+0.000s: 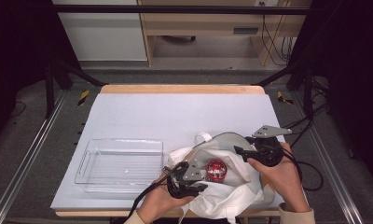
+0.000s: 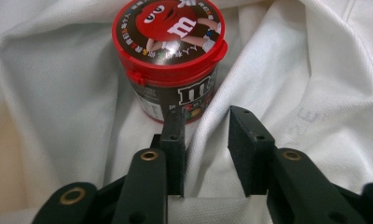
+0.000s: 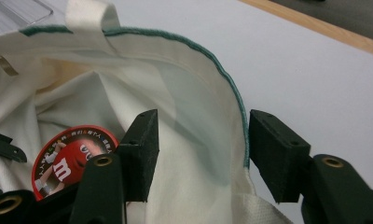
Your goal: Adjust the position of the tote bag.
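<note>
We see two hand-held grippers, the left gripper (image 1: 187,179) and the right gripper (image 1: 261,149), both built of black parts. Each carries a grey three-cornered plate (image 1: 270,131) on top, fixed with small dark screws. A black cable (image 1: 145,196) trails from the left gripper; another black cable (image 1: 310,172) loops from the right. In the gripper views we note flat, rectangular black pads (image 2: 250,154) with small recessed holes, mounted on matte black arms whose pivots hold brass-coloured eyelets (image 2: 149,155). Light cream sleeve cuffs (image 1: 296,215) cover both wrists.
</note>
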The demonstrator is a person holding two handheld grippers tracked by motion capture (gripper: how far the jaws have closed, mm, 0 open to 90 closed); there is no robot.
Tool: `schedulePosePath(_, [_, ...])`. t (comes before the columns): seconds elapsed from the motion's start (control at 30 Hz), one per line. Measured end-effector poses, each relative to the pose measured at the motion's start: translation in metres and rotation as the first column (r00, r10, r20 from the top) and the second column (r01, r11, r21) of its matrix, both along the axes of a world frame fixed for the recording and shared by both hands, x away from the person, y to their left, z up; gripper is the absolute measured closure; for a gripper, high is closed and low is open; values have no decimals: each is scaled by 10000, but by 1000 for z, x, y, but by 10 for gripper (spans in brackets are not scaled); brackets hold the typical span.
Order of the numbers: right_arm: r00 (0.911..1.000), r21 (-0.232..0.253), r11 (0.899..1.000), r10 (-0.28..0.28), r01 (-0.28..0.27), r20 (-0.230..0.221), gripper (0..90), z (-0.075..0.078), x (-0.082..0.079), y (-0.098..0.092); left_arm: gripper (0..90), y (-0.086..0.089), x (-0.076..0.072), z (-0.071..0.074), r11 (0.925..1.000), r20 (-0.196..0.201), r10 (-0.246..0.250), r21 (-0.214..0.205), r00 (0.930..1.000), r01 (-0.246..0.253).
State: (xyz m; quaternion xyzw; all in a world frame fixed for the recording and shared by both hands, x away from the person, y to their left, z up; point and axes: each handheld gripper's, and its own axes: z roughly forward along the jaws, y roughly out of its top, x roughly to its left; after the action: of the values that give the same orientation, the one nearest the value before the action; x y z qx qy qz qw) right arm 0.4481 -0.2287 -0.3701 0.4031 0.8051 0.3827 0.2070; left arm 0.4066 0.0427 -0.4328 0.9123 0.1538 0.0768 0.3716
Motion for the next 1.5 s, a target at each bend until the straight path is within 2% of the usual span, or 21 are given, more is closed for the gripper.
schedulePosePath(0.17, [9993,83,10000,16,-19,384,452,6,-3,-1,745,0,0,-2,10000,-16,32,53,10000,-32])
schedulePosePath(0.47, [9962,164,9999,-4,-10,866,548,17,-11,-5,810,1,-1,-3,9999,61,139,6,9999,-139])
schedulePosePath(0.67, [9913,338,9992,163,-209,1304,588,29,-18,-2,843,1,-3,-3,9998,187,174,-53,9997,-173])
schedulePosePath(0.8, [9884,256,9988,382,-424,1472,611,35,-23,2,847,2,-5,-3,9998,215,167,-94,9996,-165])
schedulePosePath(0.97, [9882,169,9964,801,-830,1302,646,34,-24,9,848,3,-9,-2,9998,332,151,-139,9993,-146])
schedulePosePath(1.1, [9900,-34,9949,1007,-1009,986,667,26,-21,14,850,3,-10,0,9995,389,188,-277,9991,-177])
schedulePosePath(1.2, [9901,-153,9931,1173,-1165,765,680,21,-19,17,851,3,-11,0,9996,450,171,-231,9988,-161])
schedulePosePath(1.5, [9910,-395,9911,1283,-1268,369,696,7,-13,22,853,4,-13,3,9994,517,128,-327,9986,-111])
